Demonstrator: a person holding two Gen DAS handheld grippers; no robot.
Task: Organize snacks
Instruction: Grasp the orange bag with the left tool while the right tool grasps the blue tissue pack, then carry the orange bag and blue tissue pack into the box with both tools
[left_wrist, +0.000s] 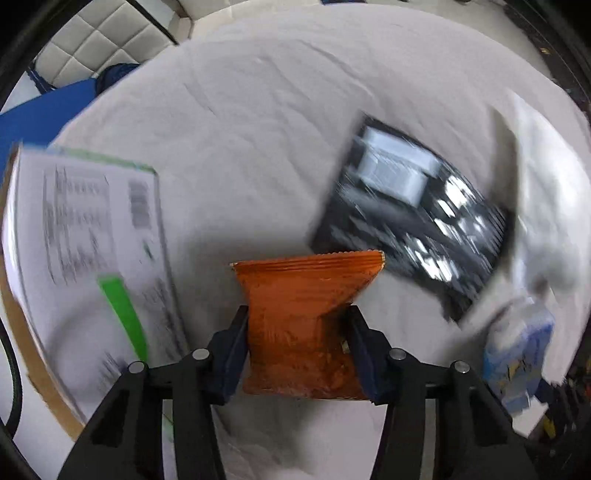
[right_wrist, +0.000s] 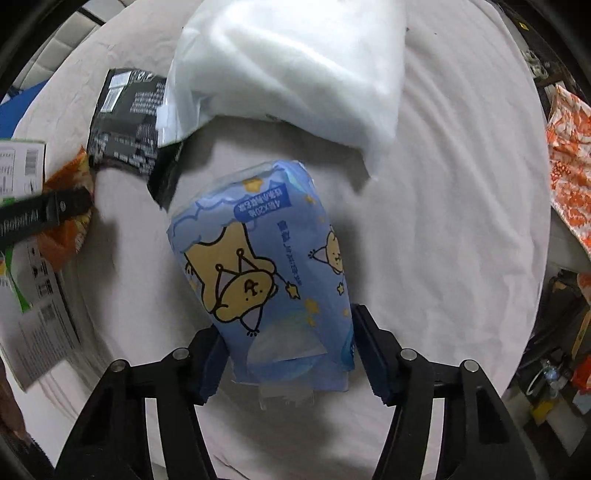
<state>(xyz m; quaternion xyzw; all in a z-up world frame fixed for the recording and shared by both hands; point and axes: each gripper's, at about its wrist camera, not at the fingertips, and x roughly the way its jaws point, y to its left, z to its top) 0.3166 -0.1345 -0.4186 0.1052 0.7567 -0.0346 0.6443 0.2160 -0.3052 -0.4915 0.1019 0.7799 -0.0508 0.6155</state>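
Observation:
My left gripper (left_wrist: 297, 325) is shut on an orange snack packet (left_wrist: 303, 306), held above the white sheet with its crimped top edge pointing away. My right gripper (right_wrist: 286, 341) is shut on a blue packet printed with yellow cartoon bears (right_wrist: 264, 266), its far end resting toward a white plastic bag (right_wrist: 295, 70). A black packet with white print (left_wrist: 410, 218) lies on the sheet ahead right of the orange one, partly under the white bag (left_wrist: 535, 206). In the right wrist view, the left gripper's black finger (right_wrist: 44, 218) and the orange packet (right_wrist: 66, 221) show at the left edge.
A white and green cardboard box (left_wrist: 85, 236) lies at the left on the white sheet (left_wrist: 236, 140). A blue item and a quilted headboard (left_wrist: 99, 40) are beyond it. An orange patterned cloth (right_wrist: 569, 173) and clutter sit off the bed's right edge.

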